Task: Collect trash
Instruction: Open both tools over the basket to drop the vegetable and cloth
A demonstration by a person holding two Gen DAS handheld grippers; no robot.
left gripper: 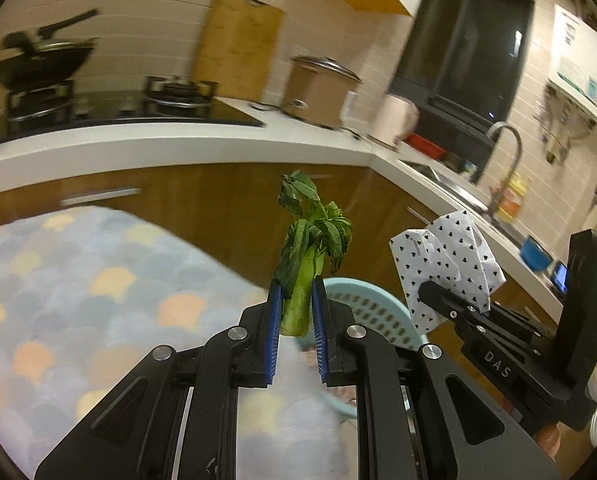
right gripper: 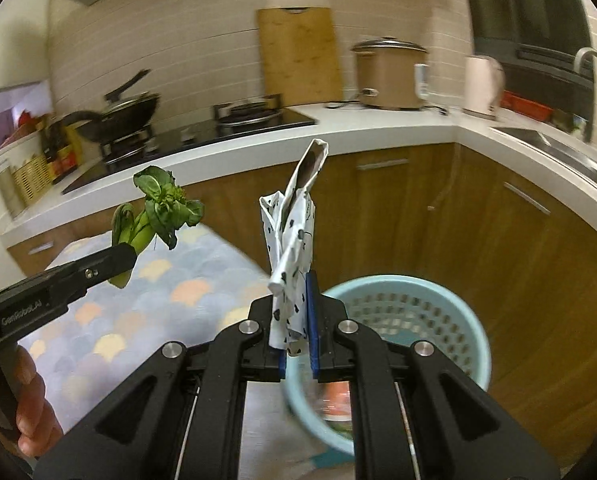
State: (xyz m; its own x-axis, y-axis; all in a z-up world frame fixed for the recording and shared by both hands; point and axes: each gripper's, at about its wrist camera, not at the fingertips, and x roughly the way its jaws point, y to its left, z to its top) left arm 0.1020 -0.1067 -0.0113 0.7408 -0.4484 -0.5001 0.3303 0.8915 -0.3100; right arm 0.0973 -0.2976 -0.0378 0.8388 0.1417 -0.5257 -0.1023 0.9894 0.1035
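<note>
- Clearly the carrying step is in hand: both pieces of trash are gripped and held in the air, neither yet over the bin's mouth for certain.
- Nearest, the left hand-held gripper (left gripper: 295,312) is closed on the pale stalk of a wilted leafy vegetable (left gripper: 304,248), which stands upright between the blue pads, leaves drooping above them.
- Likewise the right hand-held gripper (right gripper: 295,312) is clamped tight on a crumpled white paper wrapper with small black marks (right gripper: 292,248), which sticks up past the fingertips.
- Seen from the right wrist, the vegetable (right gripper: 154,208) is off to the left and a little ahead; a hand (right gripper: 22,400) holds that tool's handle.
- Just beyond and below the right fingertips, slightly to the right, sits the light blue perforated bin (right gripper: 414,308); from the left wrist it lies beyond and to the right (left gripper: 362,304).
- Beside the bin, to the left, lies a patterned rug (left gripper: 98,280).
- Next, I judge, each load must be brought above the bin opening and the jaws opened, one after the other, so nothing lands on the rim.
- Farther off runs the bench (right gripper: 378,124) with a cooker and cutting board.
</note>
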